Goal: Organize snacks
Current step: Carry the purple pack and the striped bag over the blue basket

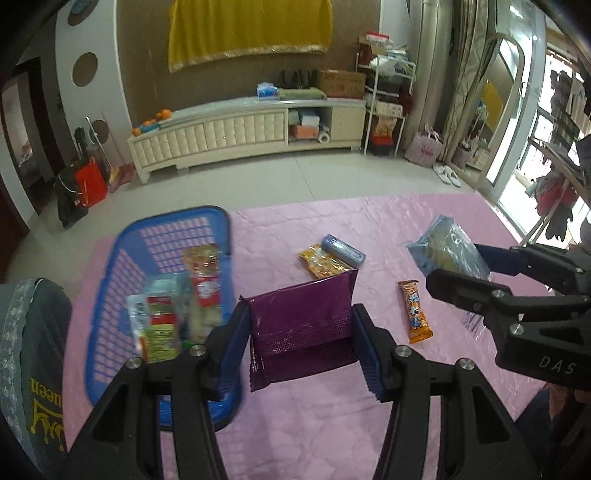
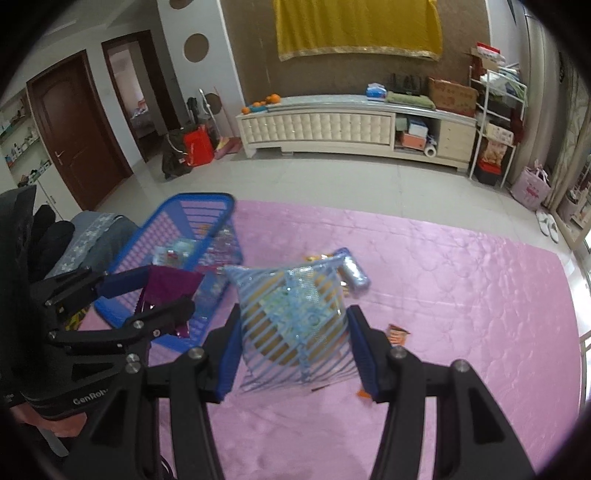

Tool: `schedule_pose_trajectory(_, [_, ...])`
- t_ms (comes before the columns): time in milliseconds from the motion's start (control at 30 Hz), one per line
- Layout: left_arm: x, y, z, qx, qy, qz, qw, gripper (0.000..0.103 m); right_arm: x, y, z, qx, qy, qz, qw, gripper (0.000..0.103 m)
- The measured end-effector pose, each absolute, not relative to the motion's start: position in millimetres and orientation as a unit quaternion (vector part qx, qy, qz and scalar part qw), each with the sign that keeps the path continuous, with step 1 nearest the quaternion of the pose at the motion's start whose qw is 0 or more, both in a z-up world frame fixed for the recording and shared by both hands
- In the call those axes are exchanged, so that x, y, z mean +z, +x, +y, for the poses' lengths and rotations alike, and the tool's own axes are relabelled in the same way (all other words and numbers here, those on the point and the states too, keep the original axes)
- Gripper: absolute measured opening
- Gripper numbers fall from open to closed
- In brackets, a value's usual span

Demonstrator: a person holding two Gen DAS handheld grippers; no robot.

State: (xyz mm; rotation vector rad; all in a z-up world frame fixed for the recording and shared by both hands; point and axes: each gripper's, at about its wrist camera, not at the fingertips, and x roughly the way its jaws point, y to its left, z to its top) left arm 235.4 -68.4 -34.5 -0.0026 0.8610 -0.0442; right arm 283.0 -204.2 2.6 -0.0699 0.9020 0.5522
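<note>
Purple packet (image 1: pixel 301 328) between left hand-held gripper (image 1: pixel 301 350) fingers

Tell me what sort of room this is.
Most likely a home living room: a long cream cabinet stands against the wall under a yellow cloth, slippers sit on the tiled floor, and a wooden door leads off to the side.

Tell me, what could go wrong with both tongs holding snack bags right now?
The left tongs pinch the purple bag only by its side edges, so it might slip before reaching the blue basket. The right tongs hold the blue striped bag close beside the left ones, so the two might bump. The basket already holds packets, so a dropped bag could land on them.
</note>
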Motion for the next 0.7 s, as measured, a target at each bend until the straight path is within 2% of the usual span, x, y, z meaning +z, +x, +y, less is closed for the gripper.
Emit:
schedule_pose_trajectory(333, [-16, 194, -8, 0.0, -0.011, 0.389, 0.921, 0.052, 23, 257, -148, 0.291, -0.056, 0.413, 0.862, 0.058])
schedule_pose_trajectory(700, [-22, 178, 59, 0.036, -0.034, 0.385, 0.922, 0.052, 21, 250, -77, 0.323, -0.097, 0.413, 0.846, 0.058])
